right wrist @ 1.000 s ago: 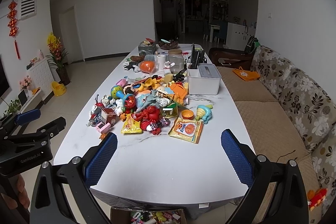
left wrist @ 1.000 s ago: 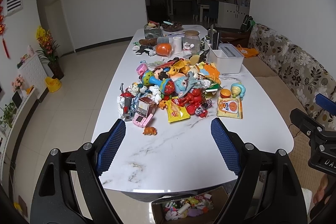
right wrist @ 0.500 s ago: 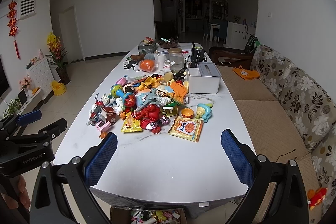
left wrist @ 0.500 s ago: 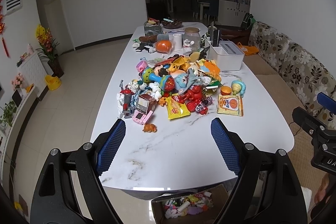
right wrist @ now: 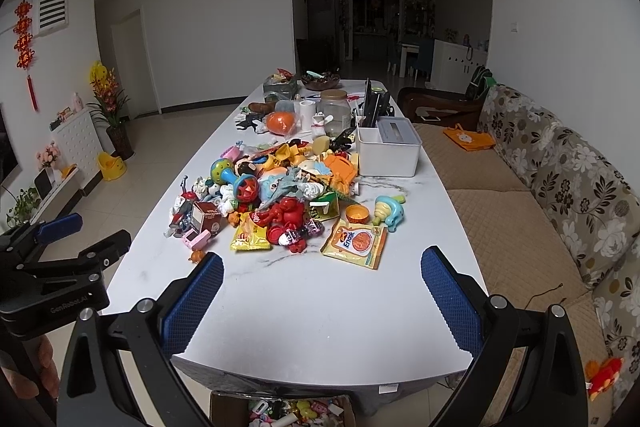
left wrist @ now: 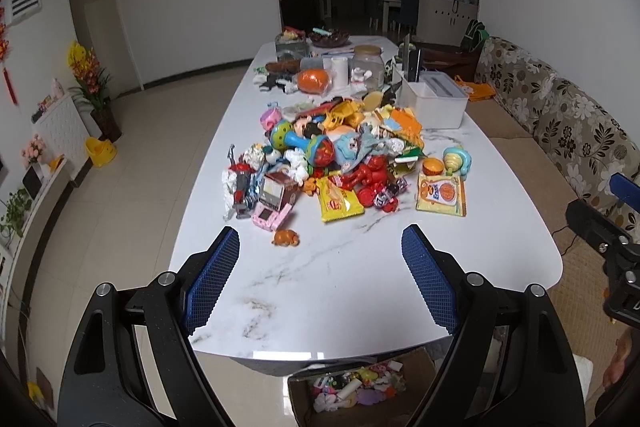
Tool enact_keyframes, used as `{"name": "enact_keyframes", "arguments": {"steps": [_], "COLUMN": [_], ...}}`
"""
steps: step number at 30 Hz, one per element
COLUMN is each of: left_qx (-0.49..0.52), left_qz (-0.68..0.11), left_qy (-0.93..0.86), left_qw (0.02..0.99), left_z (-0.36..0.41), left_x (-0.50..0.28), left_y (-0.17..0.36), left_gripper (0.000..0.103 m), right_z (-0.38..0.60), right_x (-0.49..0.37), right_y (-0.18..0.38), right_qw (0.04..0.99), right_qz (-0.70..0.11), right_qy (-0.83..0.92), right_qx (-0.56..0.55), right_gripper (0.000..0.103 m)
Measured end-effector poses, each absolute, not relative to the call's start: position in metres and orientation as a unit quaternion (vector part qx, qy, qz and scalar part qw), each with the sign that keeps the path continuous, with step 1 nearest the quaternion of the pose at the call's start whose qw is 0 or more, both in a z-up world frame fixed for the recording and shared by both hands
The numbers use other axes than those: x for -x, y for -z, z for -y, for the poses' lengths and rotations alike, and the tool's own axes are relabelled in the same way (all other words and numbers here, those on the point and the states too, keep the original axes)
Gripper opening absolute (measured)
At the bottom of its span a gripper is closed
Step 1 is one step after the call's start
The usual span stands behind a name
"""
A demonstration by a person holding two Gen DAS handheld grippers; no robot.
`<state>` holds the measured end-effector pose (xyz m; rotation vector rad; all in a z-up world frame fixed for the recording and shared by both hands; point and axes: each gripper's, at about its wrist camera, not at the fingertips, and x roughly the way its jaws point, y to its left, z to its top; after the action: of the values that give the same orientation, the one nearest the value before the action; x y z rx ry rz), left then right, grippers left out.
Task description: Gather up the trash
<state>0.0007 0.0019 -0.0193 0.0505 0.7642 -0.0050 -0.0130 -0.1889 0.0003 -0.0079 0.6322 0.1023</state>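
Both sets of jaws stand wide with nothing between them: left gripper (left wrist: 320, 267), blue-padded, held above the near end of the table; right gripper (right wrist: 322, 291), same build, likewise spread and empty. Surface: long white marble-look table (left wrist: 340, 291), rounded corners, near end bare. Trash and toys: one mixed heap (left wrist: 332, 155) at mid-table, well beyond both grippers; includes a yellow snack wrapper (left wrist: 339, 205), an orange-printed packet (right wrist: 356, 241) lying apart on the heap's right side, a pink toy (left wrist: 270, 215), a small orange figure (left wrist: 285, 237) nearest the left gripper, and a red plastic toy (right wrist: 286, 215). Behind the heap: white storage box (right wrist: 388, 151), clear jar (right wrist: 334, 111), orange ball-like item (left wrist: 314, 81), assorted clutter at the far end, too small to identify. Under the near table edge: cardboard box (left wrist: 364, 393) on the floor, apparently holding small mixed pieces. Room: pale tiled floor (left wrist: 132, 187), white walls, floral-patterned sofa (right wrist: 572, 183) along the right, white radiator cover with potted yellow flowers (right wrist: 106, 91) at left, red hanging ornament (right wrist: 24, 39), dim dining area beyond.
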Motion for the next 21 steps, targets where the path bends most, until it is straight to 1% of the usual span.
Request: {"name": "enact_keyframes", "arguments": {"steps": [1,9,13,15,21], "left_qx": [-0.023,0.004,0.003,0.003,0.061], "left_qz": [-0.378,-0.446,-0.461,-0.467,-0.466], "left_qy": [0.001,-0.006,-0.018,-0.025,-0.028], "left_qw": [0.926,0.895,0.887,0.884,0.883], "left_z": [-0.003,-0.021,-0.029,-0.035,-0.075], "left_x": [-0.002,-0.02,-0.024,-0.027,-0.064], "left_y": [0.023,0.068,0.088,0.099,0.148], "left_gripper": [0.081,0.081,0.081,0.081,0.081], "right_z": [0.186,0.19,0.192,0.193,0.192], "right_x": [0.011,0.008,-0.003,-0.009,-0.032], "right_y": [0.011,0.019,0.027,0.041,0.096], "right_qw": [0.949,0.942,0.936,0.932,0.911], "right_qz": [-0.312,-0.334,-0.35,-0.36,-0.41], "right_qy": [-0.05,-0.042,-0.035,-0.035,-0.04], "right_qx": [0.004,0.006,0.006,0.003,-0.018], "right_gripper": [0.098,0.098,0.098,0.098,0.098]}}
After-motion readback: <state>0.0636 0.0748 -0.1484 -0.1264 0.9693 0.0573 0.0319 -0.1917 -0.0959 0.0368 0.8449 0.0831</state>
